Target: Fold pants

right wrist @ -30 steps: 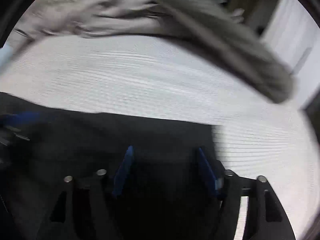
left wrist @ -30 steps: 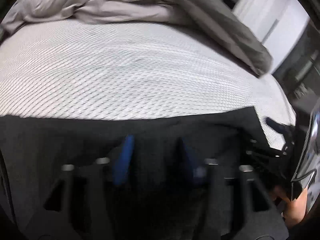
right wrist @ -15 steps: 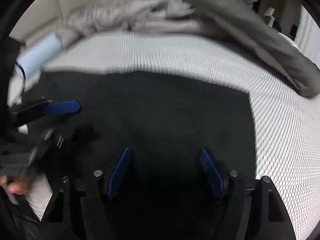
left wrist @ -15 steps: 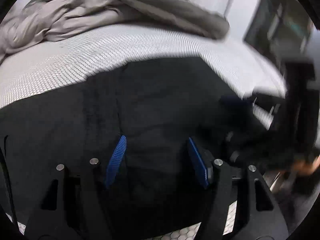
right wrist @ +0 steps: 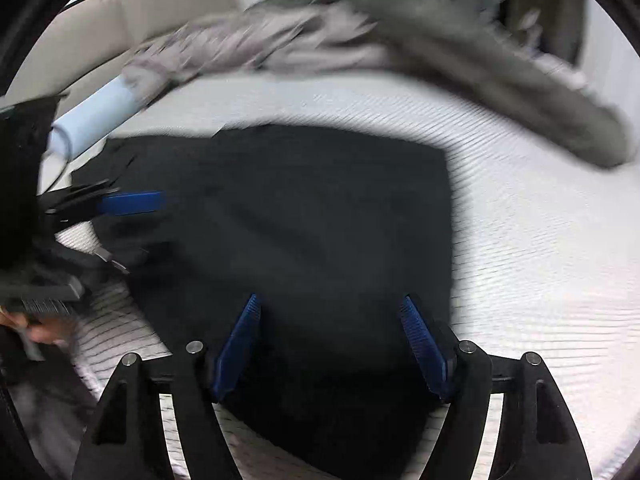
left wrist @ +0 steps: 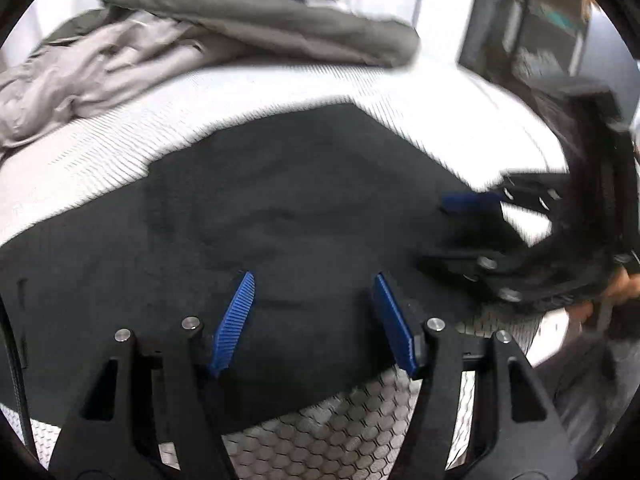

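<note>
Left wrist view: one pair of black pants (left wrist: 304,208) lies flat on the bed (left wrist: 440,116), already doubled into a broad dark panel with a straight far edge. Seen from the right wrist camera, the pants (right wrist: 312,220) fill the middle of the white mattress, with their right edge running straight and the bare sheet (right wrist: 540,240) beyond it.

Left tongs (left wrist: 314,320): blue pads spread wide, nothing between them, hovering over the near edge of the pants. Right tongs (right wrist: 332,348): likewise spread and empty, over the near edge on the other side. Each pair also shows in the other's camera, at the side of the pants.

Step, as I judge it: between folds, cloth let go and lying settled. The next move likely calls for both tongs to drop to the near edge, pinch through all layers, and carry it over to the far edge without dragging the bottom layer.

Count: one pair of pants, two tongs, one rumpled grey duvet (left wrist: 224,28) well beyond the pants' far edge, one pale blue roll (right wrist: 96,116) near the pants' far left corner.
</note>
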Tool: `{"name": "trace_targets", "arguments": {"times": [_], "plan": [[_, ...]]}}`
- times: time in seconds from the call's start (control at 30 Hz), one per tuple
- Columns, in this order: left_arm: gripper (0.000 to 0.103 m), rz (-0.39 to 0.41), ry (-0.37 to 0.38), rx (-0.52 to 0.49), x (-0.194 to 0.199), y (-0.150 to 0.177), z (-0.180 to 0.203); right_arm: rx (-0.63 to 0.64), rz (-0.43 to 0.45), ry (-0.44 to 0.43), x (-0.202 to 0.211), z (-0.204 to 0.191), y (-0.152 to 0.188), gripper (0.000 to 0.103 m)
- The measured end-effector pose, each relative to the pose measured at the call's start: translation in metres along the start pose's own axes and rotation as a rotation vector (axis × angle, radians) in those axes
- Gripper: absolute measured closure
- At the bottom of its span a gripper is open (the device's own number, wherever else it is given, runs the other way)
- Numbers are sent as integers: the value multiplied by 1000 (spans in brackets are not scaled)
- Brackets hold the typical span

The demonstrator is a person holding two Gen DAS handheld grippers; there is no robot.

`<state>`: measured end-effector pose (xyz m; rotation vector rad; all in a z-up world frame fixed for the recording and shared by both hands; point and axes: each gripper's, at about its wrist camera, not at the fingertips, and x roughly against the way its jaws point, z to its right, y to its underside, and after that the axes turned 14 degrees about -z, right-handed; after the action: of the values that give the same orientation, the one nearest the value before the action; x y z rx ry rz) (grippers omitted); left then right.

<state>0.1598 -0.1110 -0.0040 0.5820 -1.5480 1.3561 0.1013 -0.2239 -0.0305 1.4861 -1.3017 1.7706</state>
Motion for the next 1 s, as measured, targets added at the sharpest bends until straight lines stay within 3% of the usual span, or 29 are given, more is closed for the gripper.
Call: {"name": "trace_targets", "arguments": {"times": [0.07,0.1,0.17,0.27,0.3,0.37,0.4,0.53,0.6,0.67,0.7,0.8,0.83,0.87,0.9,1.0], "plan": [[43,-24,-62,-39,-8,11,0,27,-54,28,-18,-5,3,31],[43,-26,-64,-51,-6,19,-4,52,-40,37,-14,-3,11,31],[43,-9,-4,-34,4,33,-18,49,-37,69,-3,13,16,31],[43,22,114,60,29,48,-52,-29,-34,-22,9,57,33,31],[43,54,160,110,42,52,-64,-89,-18,-96,14,74,38,31],[43,117,153,212,58,59,-88,-229,72,-236,27,106,39,33],[43,148,89,289,65,62,-103,-285,117,-297,30,116,39,35],[43,172,-75,541,73,81,-151,-386,86,-418,1,123,22,61],[43,167,-81,650,72,94,-174,-434,51,-443,-23,125,4,66],[43,166,-73,693,75,104,-188,-471,49,-455,-35,133,-12,91],[43,169,-94,706,78,111,-194,-466,59,-458,-36,141,-17,92],[43,179,-152,732,90,137,-204,-376,104,-347,-18,134,-40,93],[43,182,-155,748,93,148,-209,-327,91,-266,-19,130,-47,85],[43,185,-157,770,95,158,-215,-294,37,-171,-31,128,-56,64],[43,184,-155,790,97,168,-220,-283,-26,-132,-41,125,-53,59],[43,190,-130,867,103,193,-243,-317,-18,-158,-36,127,-50,54]]}}
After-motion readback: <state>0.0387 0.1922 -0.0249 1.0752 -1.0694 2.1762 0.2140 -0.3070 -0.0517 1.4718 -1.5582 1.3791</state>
